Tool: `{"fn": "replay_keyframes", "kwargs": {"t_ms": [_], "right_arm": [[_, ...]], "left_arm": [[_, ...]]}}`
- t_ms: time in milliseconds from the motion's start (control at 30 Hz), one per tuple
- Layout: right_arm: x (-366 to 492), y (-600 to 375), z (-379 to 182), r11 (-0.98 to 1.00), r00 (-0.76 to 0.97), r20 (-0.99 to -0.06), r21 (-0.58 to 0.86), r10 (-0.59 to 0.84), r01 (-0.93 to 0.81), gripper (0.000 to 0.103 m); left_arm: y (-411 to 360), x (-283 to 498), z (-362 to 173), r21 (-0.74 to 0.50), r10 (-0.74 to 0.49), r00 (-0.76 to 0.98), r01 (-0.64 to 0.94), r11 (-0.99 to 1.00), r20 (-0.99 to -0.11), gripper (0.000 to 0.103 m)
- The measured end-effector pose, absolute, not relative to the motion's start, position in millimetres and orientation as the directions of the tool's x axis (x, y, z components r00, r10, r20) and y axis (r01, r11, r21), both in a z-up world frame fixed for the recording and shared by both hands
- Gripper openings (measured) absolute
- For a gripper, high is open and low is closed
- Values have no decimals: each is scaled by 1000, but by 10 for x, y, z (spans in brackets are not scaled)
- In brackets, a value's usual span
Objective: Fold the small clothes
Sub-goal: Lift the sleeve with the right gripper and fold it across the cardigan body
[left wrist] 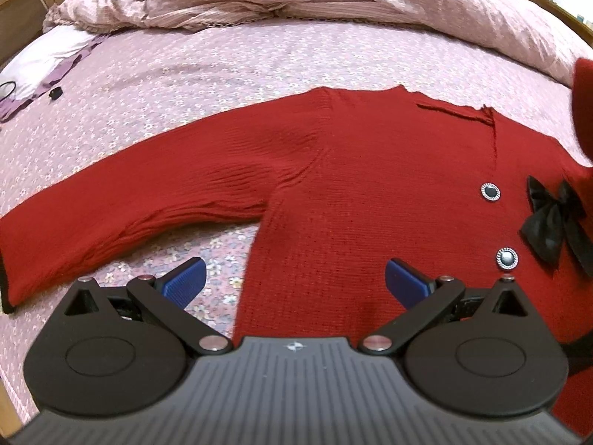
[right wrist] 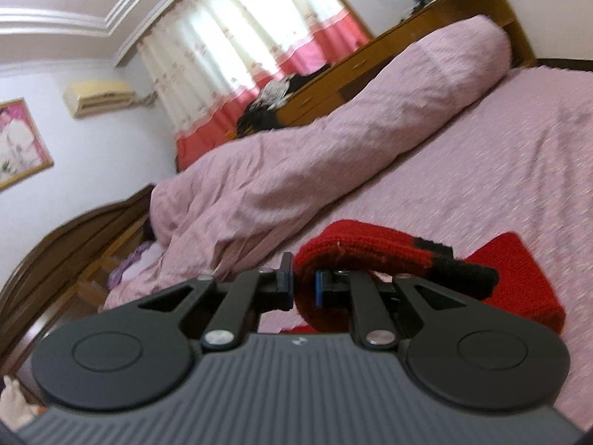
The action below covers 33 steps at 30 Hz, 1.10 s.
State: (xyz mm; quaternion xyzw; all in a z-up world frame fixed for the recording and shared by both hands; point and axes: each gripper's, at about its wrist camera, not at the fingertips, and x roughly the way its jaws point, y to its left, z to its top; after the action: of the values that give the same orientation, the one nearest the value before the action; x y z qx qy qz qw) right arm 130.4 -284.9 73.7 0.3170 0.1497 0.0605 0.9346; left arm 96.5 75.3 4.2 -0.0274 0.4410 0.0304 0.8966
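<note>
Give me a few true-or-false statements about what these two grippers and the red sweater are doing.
1. The left gripper is open. True.
2. The right gripper is empty. False: it is shut on the sweater's black-trimmed sleeve.
3. The red sweater lies on a wooden table. False: it lies on a pink floral bedspread.
4. One sleeve lies stretched flat. True.
5. The sweater has a black bow. True.
</note>
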Motion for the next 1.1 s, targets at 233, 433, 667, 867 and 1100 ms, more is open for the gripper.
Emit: {"fn": "replay_keyframes", "kwargs": {"t_ms": [233,433,667,867,1100], "right_arm": [[1418,-2230,604,820,917,-262,562,299,-107,13],[1492,-1737,233,848,846,-372,506,381,-159,14],[1621,-1433,-210,864,736,-521,472,433,-174,17],[1637,-1432,-348,838,682,-561,526,469,-144,28],[1411,-1547,-144,841,667,-583,525,465,-128,69]], "left_arm": [[948,945,35,-40,40,612,-117,992,-789,103],[1064,911,26,-34,59,618,-137,990,-784,103],[1109,910,16,-34,62,620,-142,989,-782,103],[1068,926,58,-35,55,631,-130,991,-774,103],[924,965,198,-36,32,661,-89,995,-750,103]]}}
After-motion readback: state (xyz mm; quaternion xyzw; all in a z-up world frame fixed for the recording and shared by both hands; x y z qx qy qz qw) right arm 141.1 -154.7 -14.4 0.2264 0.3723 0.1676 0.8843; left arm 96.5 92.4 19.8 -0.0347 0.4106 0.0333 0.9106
